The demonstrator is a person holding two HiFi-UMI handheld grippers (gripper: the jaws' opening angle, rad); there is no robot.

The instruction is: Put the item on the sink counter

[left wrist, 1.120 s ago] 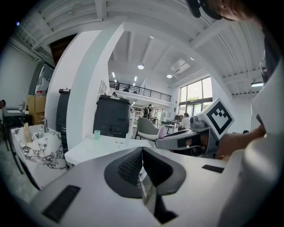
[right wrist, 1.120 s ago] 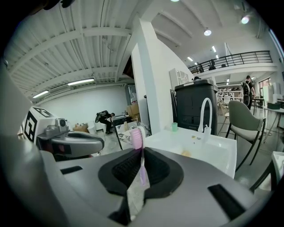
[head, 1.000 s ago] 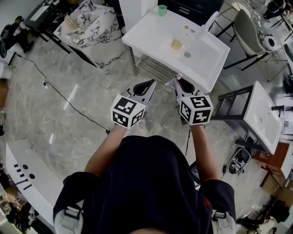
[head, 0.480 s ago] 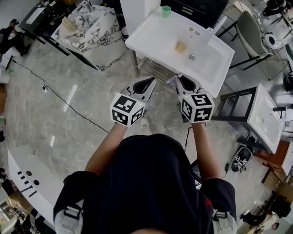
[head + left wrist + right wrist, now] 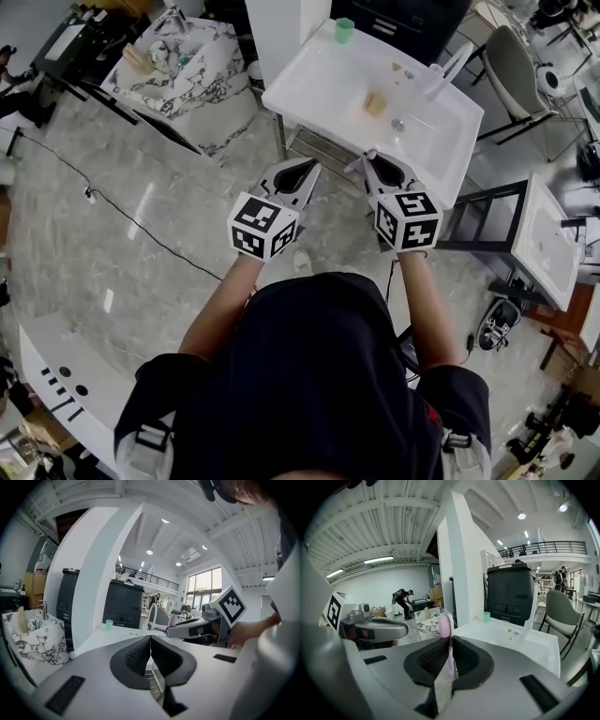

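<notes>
My right gripper is shut on a pink toothbrush, whose brush head sticks up above the jaws. It hangs just short of the near edge of the white sink counter. To its left my left gripper is shut with nothing between its pads. In the left gripper view the right gripper shows off to the right. A small green cup stands at the counter's far corner, and a tan block lies in the basin.
A white faucet rises at the counter's right side. A marbled basin stands to the left, a white pillar behind the counter, a chair and another white sink to the right. A black cable crosses the marble floor.
Both grippers have advanced toward the white sink counter, which now lies closer beneath them. Both stay shut, the right one still on the toothbrush.
</notes>
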